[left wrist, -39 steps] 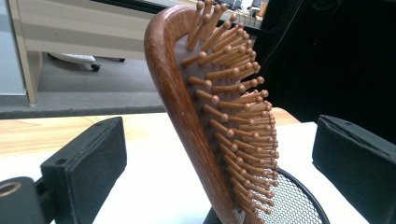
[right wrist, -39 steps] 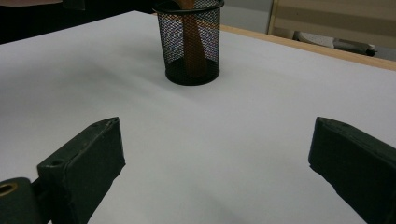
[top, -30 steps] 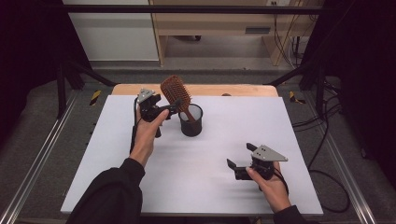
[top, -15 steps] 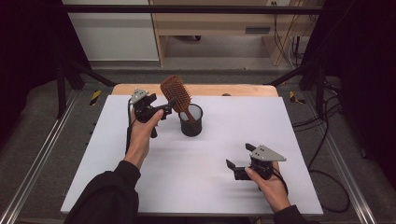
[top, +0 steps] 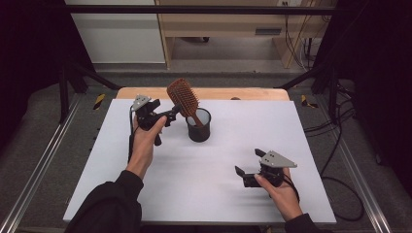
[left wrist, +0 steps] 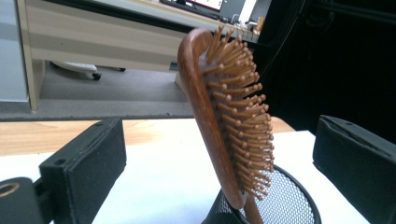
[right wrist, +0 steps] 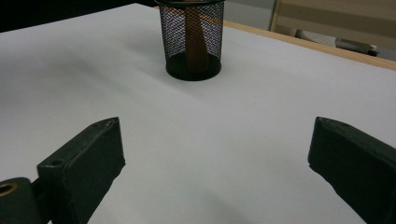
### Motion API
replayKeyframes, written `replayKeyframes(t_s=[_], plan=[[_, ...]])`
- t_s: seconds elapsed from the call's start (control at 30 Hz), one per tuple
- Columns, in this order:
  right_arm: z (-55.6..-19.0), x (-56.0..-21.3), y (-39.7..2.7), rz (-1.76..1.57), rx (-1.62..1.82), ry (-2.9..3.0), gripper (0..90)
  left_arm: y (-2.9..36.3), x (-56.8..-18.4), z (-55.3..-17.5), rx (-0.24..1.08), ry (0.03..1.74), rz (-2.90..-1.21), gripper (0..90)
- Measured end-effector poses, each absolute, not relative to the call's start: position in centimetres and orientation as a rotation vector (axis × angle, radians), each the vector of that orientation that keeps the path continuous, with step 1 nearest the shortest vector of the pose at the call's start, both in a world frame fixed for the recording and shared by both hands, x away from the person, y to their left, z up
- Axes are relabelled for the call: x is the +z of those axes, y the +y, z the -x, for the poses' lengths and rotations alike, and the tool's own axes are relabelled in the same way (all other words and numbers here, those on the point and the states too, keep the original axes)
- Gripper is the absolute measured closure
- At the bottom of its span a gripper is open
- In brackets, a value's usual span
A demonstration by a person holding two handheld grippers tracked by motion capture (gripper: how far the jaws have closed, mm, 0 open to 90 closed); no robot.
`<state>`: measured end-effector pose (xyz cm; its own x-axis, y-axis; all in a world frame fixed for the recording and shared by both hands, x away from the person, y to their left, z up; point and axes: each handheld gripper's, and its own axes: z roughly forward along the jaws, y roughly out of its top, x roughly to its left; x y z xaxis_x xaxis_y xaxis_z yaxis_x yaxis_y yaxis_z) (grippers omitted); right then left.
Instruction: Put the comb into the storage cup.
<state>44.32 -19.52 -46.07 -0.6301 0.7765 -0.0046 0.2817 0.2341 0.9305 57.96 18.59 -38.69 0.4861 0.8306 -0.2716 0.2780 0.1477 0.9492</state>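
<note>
looking down from the high view, the brush (top: pixel 183 97) stands handle-down in the cup (top: pixel 198 125), its head leaning left and away over the rim. the cup sits on the white table (top: pixel 218 160), toward the far middle. the left gripper (top: pixel 171 115) is held up just left of the brush head, close beside it, jaws pointing right; from up here i cannot tell whether they touch the brush. the left hand (top: pixel 147 141) wraps the grip below. the right gripper (top: pixel 246 169) rests low near the front right of the table, well apart from the cup, jaws spread, with the right hand (top: pixel 281 191) behind it.

in the left gripper view, the jaws stand wide apart, one at each lower corner. the brush (left wrist: pixel 224 121) rises between them but farther off, touching neither; its wooden back faces left and its bristles face right. its handle drops into the cup (left wrist: pixel 285 200), whose mesh rim shows at the bottom.

in the right gripper view, the jaws are again wide apart, holding nothing, with bare table (right wrist: pixel 210 140) between them. the cup (right wrist: pixel 191 39) stands well ahead, upright, and the brush handle (right wrist: pixel 194 32) shows orange-brown through the mesh.
</note>
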Motion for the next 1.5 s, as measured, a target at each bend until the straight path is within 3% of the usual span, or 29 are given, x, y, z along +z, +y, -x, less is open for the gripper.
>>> replayKeyframes(t_s=[1.5], plan=[[-44.2, -45.9, -19.4, -0.992, 1.391, 2.020, 4.4, 20.9, -32.7, -53.6, 0.634, 0.949, -1.455, 2.0]])
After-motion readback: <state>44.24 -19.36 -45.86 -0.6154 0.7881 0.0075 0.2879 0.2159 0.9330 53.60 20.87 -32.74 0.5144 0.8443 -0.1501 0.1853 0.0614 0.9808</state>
